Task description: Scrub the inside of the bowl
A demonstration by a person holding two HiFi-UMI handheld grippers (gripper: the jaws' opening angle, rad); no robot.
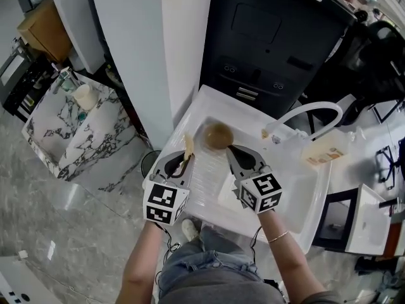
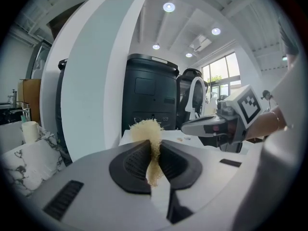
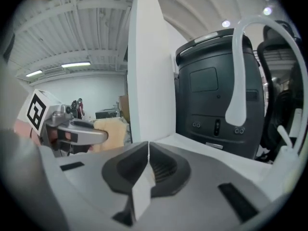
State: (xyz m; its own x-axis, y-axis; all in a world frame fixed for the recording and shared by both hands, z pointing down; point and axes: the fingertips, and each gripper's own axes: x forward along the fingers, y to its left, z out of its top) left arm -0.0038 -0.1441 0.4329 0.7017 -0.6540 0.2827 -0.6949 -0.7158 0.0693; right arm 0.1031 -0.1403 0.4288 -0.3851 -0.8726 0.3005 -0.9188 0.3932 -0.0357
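White sink fills the middle of the head view. The brown bowl sits in its basin, just ahead of both tools. The left gripper carries a tan scrubber beside the bowl, and the right gripper points at the bowl's near edge. Left gripper view: jaws clenched on the fibrous scrubber. Right gripper view: jaws pressed together, nothing between them.

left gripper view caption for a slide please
Left gripper shut on a tan fibrous scrubber, right gripper alongside.
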